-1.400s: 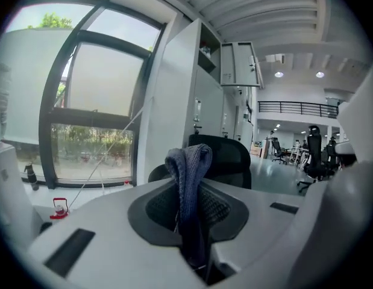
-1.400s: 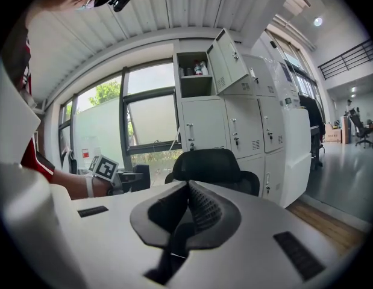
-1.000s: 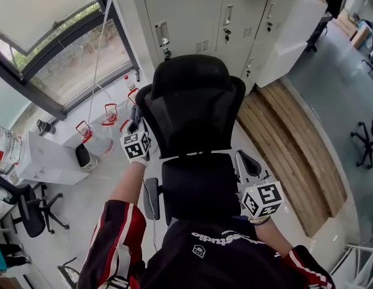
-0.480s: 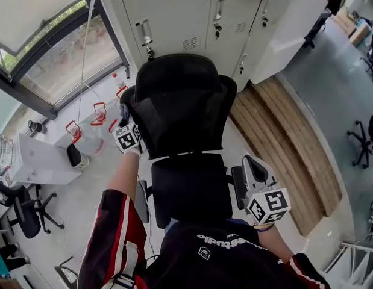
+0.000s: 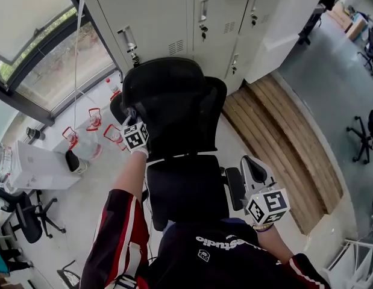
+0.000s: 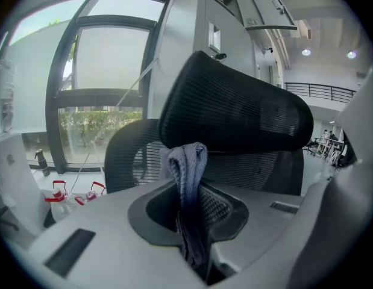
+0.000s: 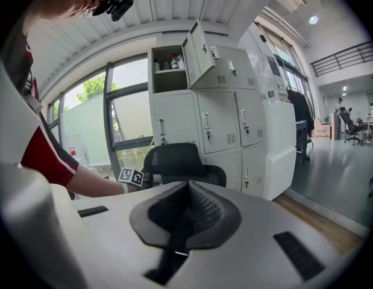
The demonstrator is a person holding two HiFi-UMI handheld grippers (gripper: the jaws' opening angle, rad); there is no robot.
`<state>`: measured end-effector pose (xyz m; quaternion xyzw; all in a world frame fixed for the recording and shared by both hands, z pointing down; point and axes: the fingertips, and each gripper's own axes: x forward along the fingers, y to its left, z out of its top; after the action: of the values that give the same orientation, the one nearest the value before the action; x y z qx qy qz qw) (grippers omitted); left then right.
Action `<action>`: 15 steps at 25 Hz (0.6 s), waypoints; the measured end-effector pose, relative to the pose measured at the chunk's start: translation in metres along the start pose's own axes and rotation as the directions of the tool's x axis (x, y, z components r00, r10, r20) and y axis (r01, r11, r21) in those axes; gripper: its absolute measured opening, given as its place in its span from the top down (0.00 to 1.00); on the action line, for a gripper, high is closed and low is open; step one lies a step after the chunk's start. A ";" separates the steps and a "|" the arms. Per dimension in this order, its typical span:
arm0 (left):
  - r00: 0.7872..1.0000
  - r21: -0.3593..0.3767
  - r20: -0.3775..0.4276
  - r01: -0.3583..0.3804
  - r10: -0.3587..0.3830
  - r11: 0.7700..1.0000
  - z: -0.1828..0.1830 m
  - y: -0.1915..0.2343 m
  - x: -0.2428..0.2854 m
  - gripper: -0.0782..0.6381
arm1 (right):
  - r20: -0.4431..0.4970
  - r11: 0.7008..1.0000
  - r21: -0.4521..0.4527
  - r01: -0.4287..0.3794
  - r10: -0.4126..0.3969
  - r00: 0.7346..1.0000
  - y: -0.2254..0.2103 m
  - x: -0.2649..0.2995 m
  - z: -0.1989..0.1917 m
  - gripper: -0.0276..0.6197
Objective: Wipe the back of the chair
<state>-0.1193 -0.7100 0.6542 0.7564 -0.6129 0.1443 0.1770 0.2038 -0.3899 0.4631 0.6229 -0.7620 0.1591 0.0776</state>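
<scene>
Pale grey lockers (image 5: 174,17) fill the top of the head view, and just below them, centre frame, stands the black mesh office chair (image 5: 186,107). The left gripper (image 5: 132,125) is up at the backrest's left edge, jaws pinched tight on a grey-blue cloth (image 6: 187,167) near the headrest (image 6: 234,110). The right gripper (image 5: 253,176) hangs at lower right beside the seat, jaws closed together, gripping nothing.

right tool (image 7: 185,198) closed and empty, facing the chair (image 7: 173,159).
</scene>
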 end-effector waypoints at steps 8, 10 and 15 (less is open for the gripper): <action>0.994 0.053 -0.020 0.107 -0.106 0.993 -0.009 -0.086 0.016 0.81 | -0.006 0.999 0.029 0.040 -0.040 0.999 -0.036 -0.021 -0.006 0.93; 0.991 0.064 -0.026 0.133 -0.131 0.989 -0.009 -0.111 0.023 0.81 | -0.006 0.998 0.043 0.054 -0.054 0.999 -0.048 -0.026 -0.006 0.93; 0.981 0.077 -0.038 0.194 -0.191 0.978 -0.010 -0.172 0.036 0.81 | -0.005 0.993 0.067 0.098 -0.098 0.995 -0.074 -0.043 -0.011 0.93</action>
<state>0.0563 -0.7046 0.6633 0.8164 -0.5278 0.1628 0.1688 0.2846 -0.3592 0.4701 0.6616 -0.7248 0.1812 0.0648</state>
